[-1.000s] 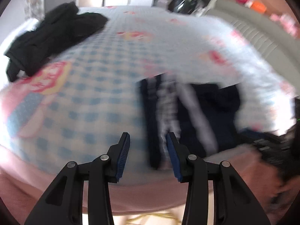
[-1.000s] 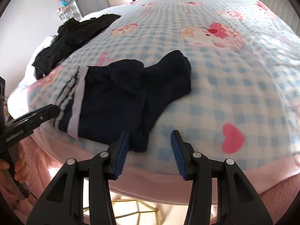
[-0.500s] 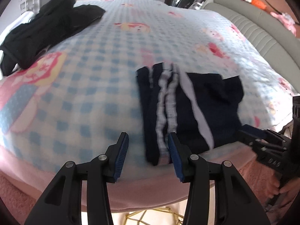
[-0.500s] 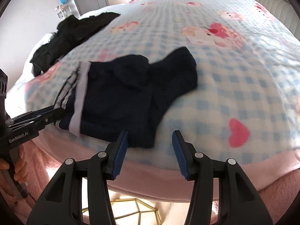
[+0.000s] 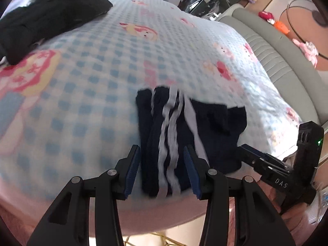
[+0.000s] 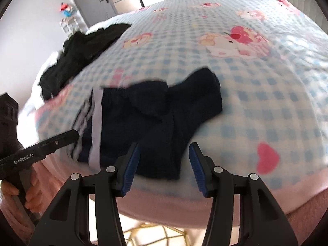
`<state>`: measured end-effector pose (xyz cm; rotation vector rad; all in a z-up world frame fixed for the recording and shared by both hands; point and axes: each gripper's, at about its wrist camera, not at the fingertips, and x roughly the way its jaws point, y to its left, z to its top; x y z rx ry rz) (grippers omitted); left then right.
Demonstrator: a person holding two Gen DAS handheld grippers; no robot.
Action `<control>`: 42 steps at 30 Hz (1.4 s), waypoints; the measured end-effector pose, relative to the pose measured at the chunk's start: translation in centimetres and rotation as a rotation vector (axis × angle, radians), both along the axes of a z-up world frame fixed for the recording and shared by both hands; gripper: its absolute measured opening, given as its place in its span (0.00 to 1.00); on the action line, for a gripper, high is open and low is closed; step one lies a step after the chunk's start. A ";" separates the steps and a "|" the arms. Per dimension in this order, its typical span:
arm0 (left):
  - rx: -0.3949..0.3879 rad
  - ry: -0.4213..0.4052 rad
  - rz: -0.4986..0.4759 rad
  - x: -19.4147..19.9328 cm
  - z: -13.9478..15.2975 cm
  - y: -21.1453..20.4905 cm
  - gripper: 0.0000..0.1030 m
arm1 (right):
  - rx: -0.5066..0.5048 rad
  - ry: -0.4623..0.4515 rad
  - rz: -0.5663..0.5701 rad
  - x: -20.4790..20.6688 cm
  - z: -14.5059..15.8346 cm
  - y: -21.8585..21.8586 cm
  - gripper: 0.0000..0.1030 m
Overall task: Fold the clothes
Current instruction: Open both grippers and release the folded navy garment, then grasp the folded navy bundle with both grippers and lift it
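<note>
A bed (image 5: 98,86) fills both views, spread with a blue-and-white checked blanket printed with pink cartoon figures, a pink border (image 6: 235,192) running along its near edge. A grey padded headboard (image 5: 272,47) curves along the far right in the left wrist view, and grey doors (image 6: 92,2) stand at the back of the room in the right wrist view.

Here is the garment: a dark navy piece of clothing (image 5: 205,135) with white stripes lies flat near the bed's front edge, its striped band to the left and one dark part (image 6: 196,96) reaching out to the upper right. Well apart from it, at the far left of the bed, sits a heap of black clothes (image 5: 47,16).

The left hand-held gripper (image 5: 162,172) hovers over the striped end, its blue pads apart with the stripes showing between them (no pad presses on the cloth, so it is released). The right hand-held gripper (image 6: 164,168) hovers over the garment's near right corner, its jaws opening, the dark hem seen between the pads but not pinched. Each hand-held gripper shows up at the edge of the other's view, and fingers (image 6: 30,196) wrap the left handle at the lower left.
</note>
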<state>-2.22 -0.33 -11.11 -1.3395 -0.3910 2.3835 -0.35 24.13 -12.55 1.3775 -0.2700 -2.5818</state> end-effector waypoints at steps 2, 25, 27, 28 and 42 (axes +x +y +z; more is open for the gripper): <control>-0.076 0.006 -0.005 -0.7 -0.4 0.9 0.45 | 0.029 0.003 0.016 -1.0 0.0 -0.7 0.51; 0.004 -0.070 0.061 -2.5 -2.1 -1.5 0.40 | 0.021 -0.096 -0.010 -3.2 -2.5 0.8 0.51; 0.019 -0.066 0.073 -2.4 -2.0 -2.2 0.40 | 0.026 -0.085 -0.041 -2.9 -2.1 1.7 0.50; 0.043 -0.067 0.059 -2.3 -1.9 -2.3 0.41 | 0.023 -0.082 -0.050 -2.9 -1.9 2.2 0.51; 0.094 -0.100 -0.037 -3.4 -3.3 0.1 0.37 | -0.074 -0.115 0.027 -5.6 -3.2 -0.4 0.53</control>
